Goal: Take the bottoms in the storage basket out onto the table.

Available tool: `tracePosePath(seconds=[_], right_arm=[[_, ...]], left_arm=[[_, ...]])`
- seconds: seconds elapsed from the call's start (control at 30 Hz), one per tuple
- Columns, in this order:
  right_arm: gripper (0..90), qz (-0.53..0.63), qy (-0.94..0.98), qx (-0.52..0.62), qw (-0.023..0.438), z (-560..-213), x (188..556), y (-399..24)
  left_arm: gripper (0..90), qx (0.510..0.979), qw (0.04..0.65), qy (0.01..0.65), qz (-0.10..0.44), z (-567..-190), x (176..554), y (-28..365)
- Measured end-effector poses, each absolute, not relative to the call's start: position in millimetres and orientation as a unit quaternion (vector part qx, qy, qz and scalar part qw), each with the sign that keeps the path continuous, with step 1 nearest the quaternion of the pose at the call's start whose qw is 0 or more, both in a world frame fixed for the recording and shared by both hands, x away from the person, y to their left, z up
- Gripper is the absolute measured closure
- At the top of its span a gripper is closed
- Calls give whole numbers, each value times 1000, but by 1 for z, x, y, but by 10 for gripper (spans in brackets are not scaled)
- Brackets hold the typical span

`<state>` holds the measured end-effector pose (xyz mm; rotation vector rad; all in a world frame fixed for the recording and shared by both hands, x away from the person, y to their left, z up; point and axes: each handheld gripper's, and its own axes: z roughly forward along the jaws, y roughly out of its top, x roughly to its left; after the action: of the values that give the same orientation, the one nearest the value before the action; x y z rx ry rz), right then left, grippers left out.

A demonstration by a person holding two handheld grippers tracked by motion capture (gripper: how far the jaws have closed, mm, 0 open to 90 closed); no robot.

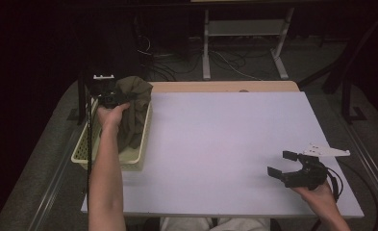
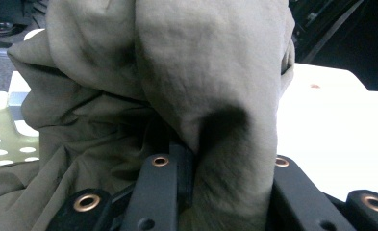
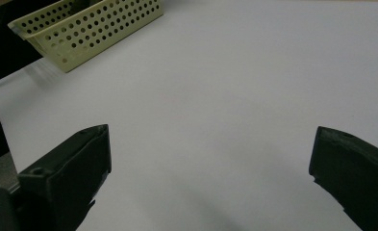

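High view: left tongs (image 1: 110,98) pinch an olive cloth (image 1: 133,108) heaped in the yellow basket (image 1: 129,161). Soft, light and limp; grip a bunched fold. Right tongs (image 1: 283,166) gape empty over the tabletop (image 1: 215,144).

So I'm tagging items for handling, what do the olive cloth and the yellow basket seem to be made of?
The olive cloth looks like a thin, matte woven fabric, perhaps cotton: it bunches into soft creases and fine wrinkles where the left gripper pinches it. The yellow basket looks like moulded plastic with a smooth, slightly dull finish: its walls are thin, rigid and punched with even rows of round holes.
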<state>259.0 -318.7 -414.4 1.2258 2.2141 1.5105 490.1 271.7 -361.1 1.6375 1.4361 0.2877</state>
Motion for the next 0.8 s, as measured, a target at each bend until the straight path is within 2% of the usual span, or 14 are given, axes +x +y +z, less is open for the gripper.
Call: tracePosePath(seconds=[0.8], right_arm=[[7, 512, 746, 414, 96, -414, 259, -318]], left_arm=[[760, 669, 469, 566, 114, -328, 465, 290]])
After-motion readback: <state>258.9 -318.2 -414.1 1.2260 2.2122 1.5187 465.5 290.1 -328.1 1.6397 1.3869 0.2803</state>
